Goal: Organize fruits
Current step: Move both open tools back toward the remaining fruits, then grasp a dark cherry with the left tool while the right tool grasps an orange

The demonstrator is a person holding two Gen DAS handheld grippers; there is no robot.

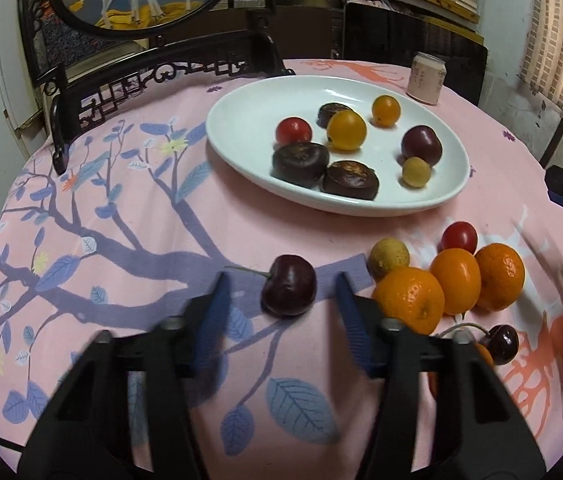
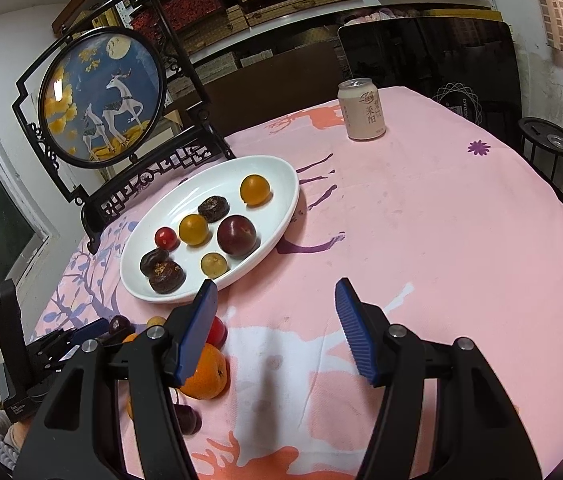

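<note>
Cherry (image 1: 288,291) sits on the pink cloth near the table's (image 1: 241,240) front edge, between your left gripper's (image 1: 281,292) fingers, which do not touch it yet. You line up so they can pinch it for the white plate (image 1: 241,120). Your right gripper (image 2: 277,300) hangs open, holding nothing.

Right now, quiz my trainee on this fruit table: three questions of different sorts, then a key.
1. True or false: the left gripper has a dark cherry between its fingers, untouched.
2. How many oranges sit on the cloth beside the cherry? A two, B three, C five.
3. Fill in: the can stands on the ___, not in the white plate.

Key: 1 true; 2 B; 3 tablecloth.
</note>
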